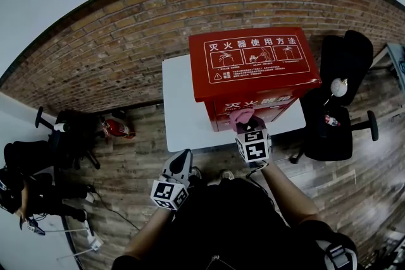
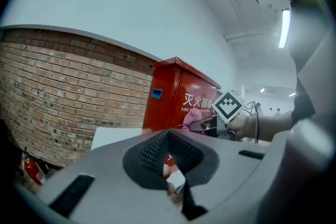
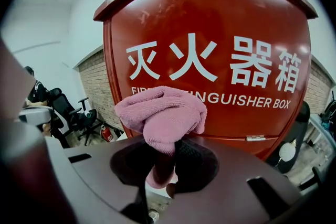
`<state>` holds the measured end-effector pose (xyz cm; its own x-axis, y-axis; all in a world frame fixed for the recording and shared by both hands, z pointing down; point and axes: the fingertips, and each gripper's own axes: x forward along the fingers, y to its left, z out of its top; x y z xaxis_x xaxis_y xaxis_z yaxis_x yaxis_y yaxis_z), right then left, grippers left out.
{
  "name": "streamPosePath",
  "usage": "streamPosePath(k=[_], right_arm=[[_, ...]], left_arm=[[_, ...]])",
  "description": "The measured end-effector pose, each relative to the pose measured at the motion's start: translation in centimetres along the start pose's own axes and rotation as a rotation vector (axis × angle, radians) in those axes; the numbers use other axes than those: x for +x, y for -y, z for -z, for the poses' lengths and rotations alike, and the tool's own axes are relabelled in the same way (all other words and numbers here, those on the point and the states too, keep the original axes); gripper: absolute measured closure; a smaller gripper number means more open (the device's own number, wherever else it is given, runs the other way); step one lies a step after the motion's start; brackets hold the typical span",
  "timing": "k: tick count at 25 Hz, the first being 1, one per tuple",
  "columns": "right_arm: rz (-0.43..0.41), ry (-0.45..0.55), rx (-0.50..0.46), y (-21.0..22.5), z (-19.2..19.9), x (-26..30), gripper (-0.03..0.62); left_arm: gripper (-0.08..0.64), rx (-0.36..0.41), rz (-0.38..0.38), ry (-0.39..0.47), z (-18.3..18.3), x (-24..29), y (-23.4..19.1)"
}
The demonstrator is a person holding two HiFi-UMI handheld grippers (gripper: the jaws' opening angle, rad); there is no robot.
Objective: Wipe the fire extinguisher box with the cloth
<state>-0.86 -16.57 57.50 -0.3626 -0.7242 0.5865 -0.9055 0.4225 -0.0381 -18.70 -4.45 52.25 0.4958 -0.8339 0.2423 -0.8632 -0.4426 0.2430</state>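
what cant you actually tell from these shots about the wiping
- Contact between the pink terry cloth and the red metal fire extinguisher box: right gripper view, the bunched cloth covers that spot; head view, the right gripper hides it.
- Small instruction print on the box lid: head view, too small.
- Box bottom edge: right gripper view, hidden behind the gripper body.

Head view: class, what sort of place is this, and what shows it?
Likely an indoor office or lab space: black office chairs stand on a wood-look floor by a brick wall, and a white table carries the fire extinguisher box.
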Motion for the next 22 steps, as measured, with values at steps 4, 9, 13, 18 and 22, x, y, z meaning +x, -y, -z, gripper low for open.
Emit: streamPosePath(k=[4, 9, 13, 18, 22], right_arm=[[0.005, -0.013, -0.020, -0.1, 0.4, 0.2, 0.508], [-0.010, -0.064, -0.011, -0.3, 2.0, 1.1, 0.508], [-0.015, -0.089, -0.002, -0.3, 3.1, 1.9, 0.507], [-0.021, -0.106, 0.001, -0.5, 3.7, 2.6, 0.508], [-0.028, -0.098, -0.003, -0.6, 4.2, 3.1, 0.508]], left_arm=[[0.537, -0.011, -0.002, -0.006, 0.3, -0.1, 0.0], [0.537, -0.019, -0.005, -0.005, 0.2, -0.2, 0.1], [0.537, -0.024, -0.012, -0.006, 0.3, -0.3, -0.2], [0.537, -0.021, -0.016, -0.009, 0.5, -0.2, -0.4], [0.537, -0.020, -0.019, -0.011, 0.6, -0.2, -0.5]])
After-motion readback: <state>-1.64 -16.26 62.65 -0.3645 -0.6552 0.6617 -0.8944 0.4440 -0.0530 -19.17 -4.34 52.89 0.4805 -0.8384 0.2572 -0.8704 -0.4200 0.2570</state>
